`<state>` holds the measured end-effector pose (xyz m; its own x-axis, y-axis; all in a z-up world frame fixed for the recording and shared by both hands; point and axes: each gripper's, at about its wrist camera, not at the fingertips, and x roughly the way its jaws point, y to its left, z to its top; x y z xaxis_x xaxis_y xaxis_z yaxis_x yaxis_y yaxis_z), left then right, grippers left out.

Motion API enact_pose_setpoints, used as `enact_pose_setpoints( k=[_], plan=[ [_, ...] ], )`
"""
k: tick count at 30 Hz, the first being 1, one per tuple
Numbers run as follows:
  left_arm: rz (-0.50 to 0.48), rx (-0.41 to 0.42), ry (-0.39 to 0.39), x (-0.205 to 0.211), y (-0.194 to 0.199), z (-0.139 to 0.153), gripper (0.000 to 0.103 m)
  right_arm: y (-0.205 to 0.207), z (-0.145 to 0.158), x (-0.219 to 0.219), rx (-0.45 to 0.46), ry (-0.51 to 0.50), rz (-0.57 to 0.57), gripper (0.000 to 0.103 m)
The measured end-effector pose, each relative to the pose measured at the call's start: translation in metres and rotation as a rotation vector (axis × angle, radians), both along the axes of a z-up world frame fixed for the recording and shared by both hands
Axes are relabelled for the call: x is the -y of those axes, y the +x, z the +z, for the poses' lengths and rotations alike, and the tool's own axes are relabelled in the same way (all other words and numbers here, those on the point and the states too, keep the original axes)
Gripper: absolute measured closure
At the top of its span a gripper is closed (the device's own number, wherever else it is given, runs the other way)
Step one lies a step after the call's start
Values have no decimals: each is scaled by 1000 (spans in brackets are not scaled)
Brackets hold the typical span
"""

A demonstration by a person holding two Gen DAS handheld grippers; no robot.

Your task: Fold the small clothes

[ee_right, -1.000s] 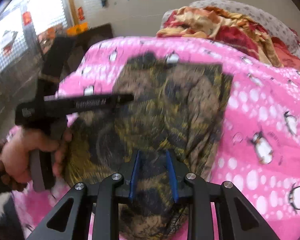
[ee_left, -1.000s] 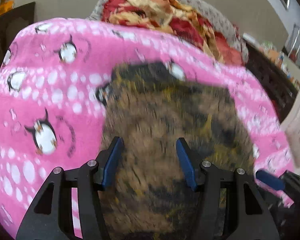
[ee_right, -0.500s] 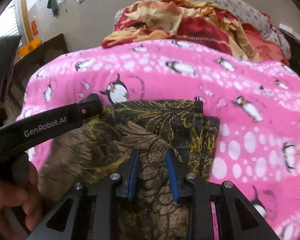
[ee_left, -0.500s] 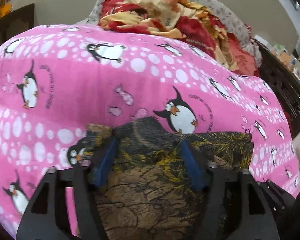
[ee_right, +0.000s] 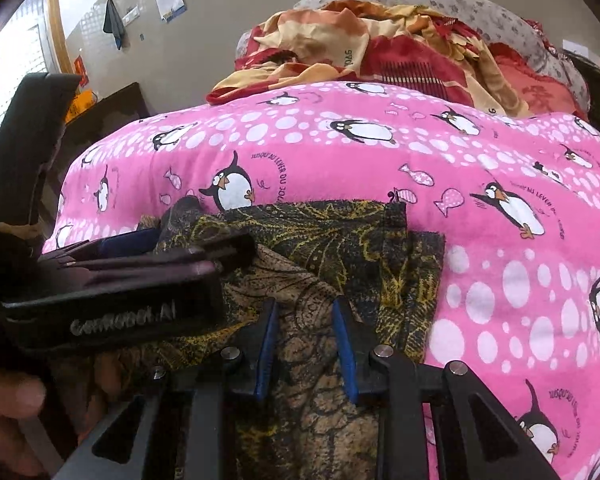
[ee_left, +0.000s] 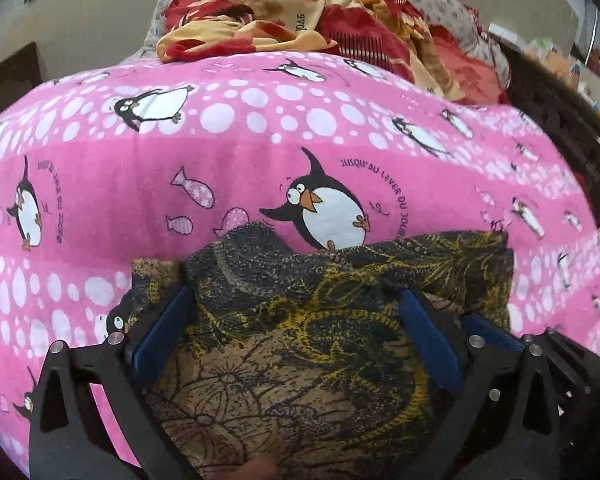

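Note:
A dark garment with a yellow and brown print (ee_left: 440,264) lies folded on a pink penguin blanket (ee_left: 260,160). My left gripper (ee_left: 296,296) hovers over its near left part. Its jaws are opening and stand wide, with the cloth lying between the blue pads and neither pad pressing on it. In the right wrist view the garment (ee_right: 340,236) shows a straight far edge and a lower layer poking out at the right. My right gripper (ee_right: 305,306) is shut on a bunched fold of brown cloth at the near edge.
A heap of red and orange bedding (ee_left: 300,20) lies at the far end of the blanket (ee_right: 380,152). Dark furniture (ee_left: 560,128) stands to the right. A person's hand (ee_right: 12,396) holds the left tool's black body (ee_right: 120,312) at the left.
Both grippers swung forward and down with the garment, which went from filling the views to lying flat with a straight far edge. The left jaws widened off the cloth. The right stayed shut.

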<state>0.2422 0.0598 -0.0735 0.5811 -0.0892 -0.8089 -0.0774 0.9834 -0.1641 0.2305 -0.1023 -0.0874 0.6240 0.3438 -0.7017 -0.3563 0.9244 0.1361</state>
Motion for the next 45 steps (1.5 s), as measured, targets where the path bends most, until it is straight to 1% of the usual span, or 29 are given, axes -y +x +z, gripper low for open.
enact_pose_setpoints(
  k=[6,8,9,10,11,12,14,15,16,18,19,21,23,24,26,28,29,32,35,38,42,45],
  plan=[
    [-6,-16,44,5,2,0,1,0,0,-2,7,-14,1,76],
    [-35,-49,74,7,5,5,1,-2,1,-6,14,-40,4,73],
    [-45,-58,77,6,3,10,1,-3,2,-9,15,-50,9,69],
    [-42,-48,69,2,-2,17,1,-4,4,-12,13,-55,27,65],
    [-30,-26,58,-4,-10,28,1,-7,7,-15,-3,-49,75,47],
    [-17,-10,47,-11,-20,38,1,-11,10,-17,-5,-56,104,38],
    [2,10,13,-23,-40,54,1,-26,22,-21,22,-109,116,39],
    [3,20,-6,-28,-52,60,1,-33,26,-21,17,-116,115,39],
    [3,23,-27,-31,-65,66,1,-41,31,-19,-2,-116,112,39],
    [-4,20,-74,-37,-95,74,1,-57,41,-12,12,-104,79,39],
    [-10,21,-85,-38,-110,76,1,-68,48,-6,12,-93,50,39],
    [-24,22,-85,-36,-140,79,1,-84,54,2,-24,-98,20,39],
    [-36,29,-84,-29,-173,81,1,-103,58,6,7,-176,-32,39],
    [-38,29,-78,-25,-181,80,1,-111,59,9,6,-194,-39,39],
    [-40,16,-61,-15,-208,77,1,-128,58,18,-23,-184,-50,39],
    [-26,-13,-50,-8,-229,71,1,-148,58,26,-24,-212,-81,39],
    [-22,-25,-47,-7,-234,68,1,-156,57,29,-30,-223,-92,39],
    [-3,-110,-20,6,-255,53,1,-180,53,39,-55,-246,-111,39],
    [2,-177,-32,16,-272,42,1,-201,47,48,-101,-244,-128,39],
    [-1,-220,-44,24,-282,41,1,-219,42,55,-146,-240,-141,39],
    [9,-234,-41,26,-292,48,1,-240,43,57,-146,-252,-116,39],
    [36,-246,-55,23,-296,51,1,-255,52,60,-130,-205,-77,39]
  ],
)
